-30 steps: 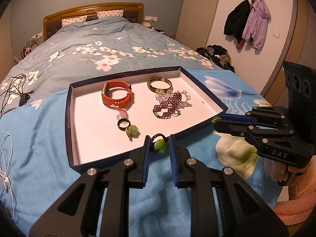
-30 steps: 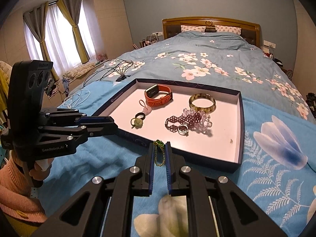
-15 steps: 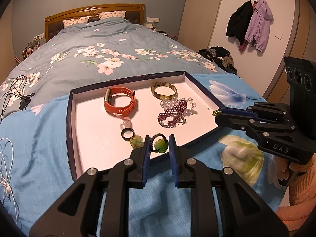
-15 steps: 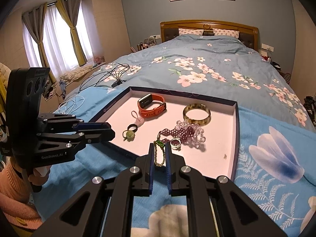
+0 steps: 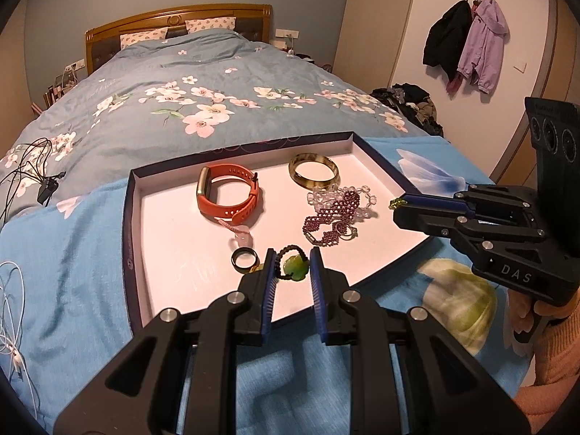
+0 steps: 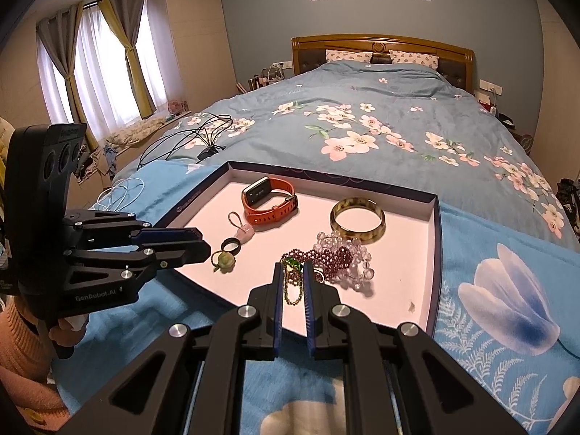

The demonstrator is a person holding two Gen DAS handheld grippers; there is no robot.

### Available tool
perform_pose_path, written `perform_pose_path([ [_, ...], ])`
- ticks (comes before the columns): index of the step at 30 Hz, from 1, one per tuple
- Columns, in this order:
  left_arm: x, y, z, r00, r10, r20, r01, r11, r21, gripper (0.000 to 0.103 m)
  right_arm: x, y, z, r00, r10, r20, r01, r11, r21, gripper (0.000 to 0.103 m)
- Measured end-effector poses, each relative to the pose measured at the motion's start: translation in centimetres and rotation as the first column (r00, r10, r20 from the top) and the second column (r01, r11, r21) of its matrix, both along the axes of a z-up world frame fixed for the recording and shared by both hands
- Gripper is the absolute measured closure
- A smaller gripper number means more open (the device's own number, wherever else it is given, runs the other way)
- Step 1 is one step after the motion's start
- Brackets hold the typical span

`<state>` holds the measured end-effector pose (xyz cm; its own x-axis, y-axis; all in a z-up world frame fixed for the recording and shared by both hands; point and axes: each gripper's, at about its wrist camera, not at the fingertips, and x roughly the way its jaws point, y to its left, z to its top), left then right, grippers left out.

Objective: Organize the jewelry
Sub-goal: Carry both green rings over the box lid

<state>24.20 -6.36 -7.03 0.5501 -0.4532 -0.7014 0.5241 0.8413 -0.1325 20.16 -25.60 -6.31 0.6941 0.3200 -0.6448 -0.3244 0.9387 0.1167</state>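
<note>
A shallow dark-rimmed tray with a white floor lies on the blue bedspread. In it are an orange watch band, a mottled bangle, a purple bead bracelet on clear beads, a black ring and a pink charm. My left gripper is shut on a green stone pendant on a black cord, over the tray's near edge. My right gripper is shut on a green bead chain, over the tray's right side.
A green stone charm lies in the tray by the left gripper's tip. Black cables and a white cord lie on the bed to the left. Jackets hang on the right wall. Clothes are piled beside the bed.
Both grippers have moved forward over the tray with their pieces still held. The left one has passed the tray's near rim; the right one now reaches the purple bracelet.
</note>
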Motion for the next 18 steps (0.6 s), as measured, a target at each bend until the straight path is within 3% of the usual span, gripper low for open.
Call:
perform_pose_path([
  [18,2.0,-0.3,-1.0,0.999,0.028,-0.032,-0.027,1.000,0.006,0.085,2.3,0.2,-0.9,1.000,-0.013,-0.029,0.013,1.000,-0.010,0.094],
])
